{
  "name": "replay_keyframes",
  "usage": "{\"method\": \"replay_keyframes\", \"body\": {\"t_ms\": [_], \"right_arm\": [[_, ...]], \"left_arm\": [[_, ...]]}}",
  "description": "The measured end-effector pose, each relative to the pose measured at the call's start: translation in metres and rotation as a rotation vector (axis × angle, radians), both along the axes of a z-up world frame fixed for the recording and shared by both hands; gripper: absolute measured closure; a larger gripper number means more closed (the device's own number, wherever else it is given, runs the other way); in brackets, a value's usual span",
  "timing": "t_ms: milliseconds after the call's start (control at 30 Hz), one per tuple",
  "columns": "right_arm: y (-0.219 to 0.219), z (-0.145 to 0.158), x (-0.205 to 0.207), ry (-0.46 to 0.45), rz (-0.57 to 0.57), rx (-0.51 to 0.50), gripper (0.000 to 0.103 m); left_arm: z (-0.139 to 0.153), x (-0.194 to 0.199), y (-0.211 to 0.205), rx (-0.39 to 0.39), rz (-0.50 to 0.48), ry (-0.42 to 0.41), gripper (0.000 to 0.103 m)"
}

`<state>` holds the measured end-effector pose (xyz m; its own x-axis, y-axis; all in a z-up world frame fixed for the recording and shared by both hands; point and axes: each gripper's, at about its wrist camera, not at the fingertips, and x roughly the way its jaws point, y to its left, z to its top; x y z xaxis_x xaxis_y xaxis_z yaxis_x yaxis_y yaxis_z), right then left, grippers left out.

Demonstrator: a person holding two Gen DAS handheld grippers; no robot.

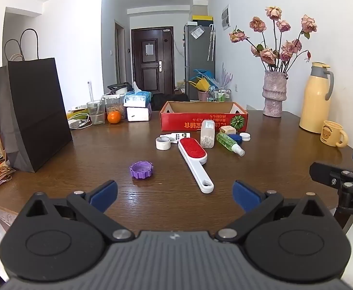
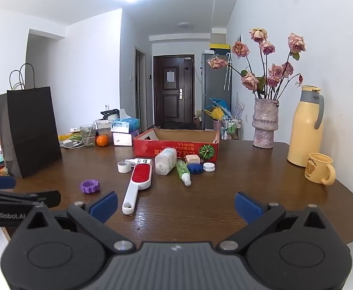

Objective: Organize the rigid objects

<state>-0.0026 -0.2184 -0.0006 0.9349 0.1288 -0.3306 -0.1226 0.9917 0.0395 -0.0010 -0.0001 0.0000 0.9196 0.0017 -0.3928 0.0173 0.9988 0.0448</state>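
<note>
A red cardboard box (image 1: 204, 120) (image 2: 176, 146) stands open on the brown table. In front of it lie a red-and-white lint brush (image 1: 194, 159) (image 2: 137, 183), a purple cap (image 1: 141, 169) (image 2: 90, 186), a white tape roll (image 1: 163, 143) (image 2: 124, 166), a white tube (image 1: 177, 135), a clear pill bottle (image 1: 207, 134) (image 2: 165, 160), a green spray bottle (image 1: 229, 143) (image 2: 183, 171), a blue cap (image 2: 195, 168) and a white cap (image 2: 209, 166). My left gripper (image 1: 175, 194) and right gripper (image 2: 176, 205) are open and empty, near the front edge.
A black paper bag (image 1: 33, 118) stands at the left. A vase of roses (image 1: 274, 94), a yellow thermos (image 1: 316, 99) and a yellow mug (image 1: 332, 134) stand at the right. An orange (image 1: 114, 117), a glass and tissue boxes sit at the back left.
</note>
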Motion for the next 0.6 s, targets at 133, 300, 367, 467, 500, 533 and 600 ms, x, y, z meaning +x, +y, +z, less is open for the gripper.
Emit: {"method": "replay_keyframes", "body": {"t_ms": [133,300,367,467,500,533,600], "right_arm": [[0.0,0.0001,-0.002,-0.016,0.0,0.0,0.0],[-0.0002,-0.0006,-0.0002,-0.004,0.002,0.001,0.0],[0.0002,0.0001,-0.0009,-0.004,0.001,0.001,0.0],[0.0012,0.0017,-0.003,-0.004,0.0,0.002,0.0],[0.0017,0.0024,-0.0037,-0.005,-0.001,0.002,0.0],[0.0022,-0.0024,-0.0024,-0.004,-0.001,0.002,0.0],[-0.001,-0.0026,-0.0003,-0.003,0.001,0.003,0.0]], "left_arm": [[-0.0005,0.0043,0.0017,-0.006,0.002,0.014,0.0],[-0.0002,0.0063,0.0013,-0.006,0.005,0.018,0.0],[0.0,0.0072,0.0012,-0.005,0.006,0.017,0.0],[-0.0023,0.0013,0.005,-0.007,0.004,0.018,0.0],[-0.0026,0.0013,0.0055,-0.007,0.004,0.017,0.0],[-0.002,0.0014,0.005,-0.008,0.004,0.019,0.0],[-0.002,0.0017,0.0065,-0.01,0.003,0.019,0.0]]}}
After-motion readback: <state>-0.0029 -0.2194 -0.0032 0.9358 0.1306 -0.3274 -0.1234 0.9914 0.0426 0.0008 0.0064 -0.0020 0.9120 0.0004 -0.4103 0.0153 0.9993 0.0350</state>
